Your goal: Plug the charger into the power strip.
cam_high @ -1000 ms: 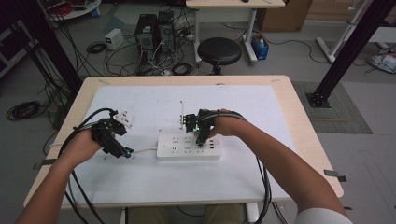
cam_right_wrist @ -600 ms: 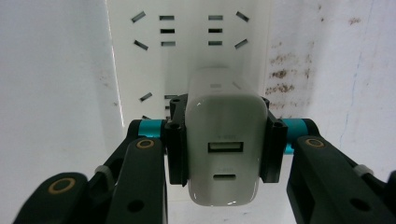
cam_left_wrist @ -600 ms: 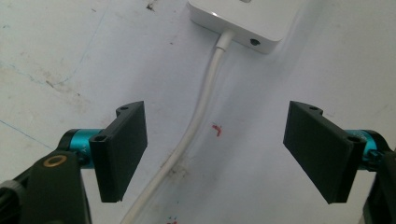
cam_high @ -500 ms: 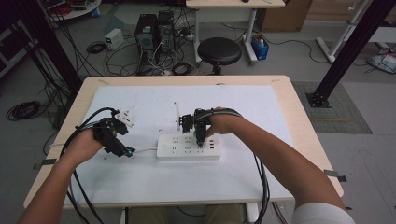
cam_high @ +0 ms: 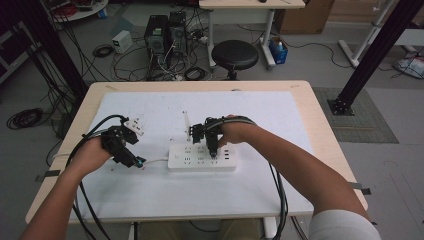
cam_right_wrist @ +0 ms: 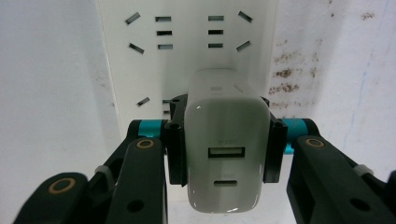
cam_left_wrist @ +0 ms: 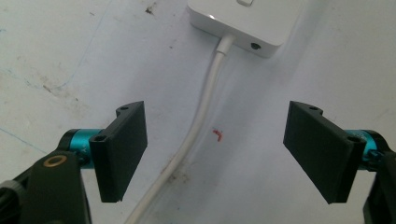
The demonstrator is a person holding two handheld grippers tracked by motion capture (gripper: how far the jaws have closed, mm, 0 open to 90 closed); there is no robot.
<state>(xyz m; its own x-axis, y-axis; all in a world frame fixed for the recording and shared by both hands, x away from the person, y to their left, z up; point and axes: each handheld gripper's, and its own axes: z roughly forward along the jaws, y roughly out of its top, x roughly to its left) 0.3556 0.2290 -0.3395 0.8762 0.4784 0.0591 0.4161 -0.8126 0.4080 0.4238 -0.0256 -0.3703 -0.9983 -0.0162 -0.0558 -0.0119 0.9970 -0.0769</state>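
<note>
Little is changing since a second ago: the left gripper (cam_high: 134, 161) is still hovering, jaws spread wide and empty, astride the white cord (cam_left_wrist: 196, 126) beside the power strip (cam_high: 202, 158). Rightward, the right gripper (cam_right_wrist: 223, 140) is clamping a white charger (cam_right_wrist: 227, 154), seemingly pressing it onto the strip.

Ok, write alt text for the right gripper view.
The right gripper clamps a white USB charger between its black jaws, directly above a white power strip. The charger's two ports face the camera, and empty sockets show beyond it.
</note>
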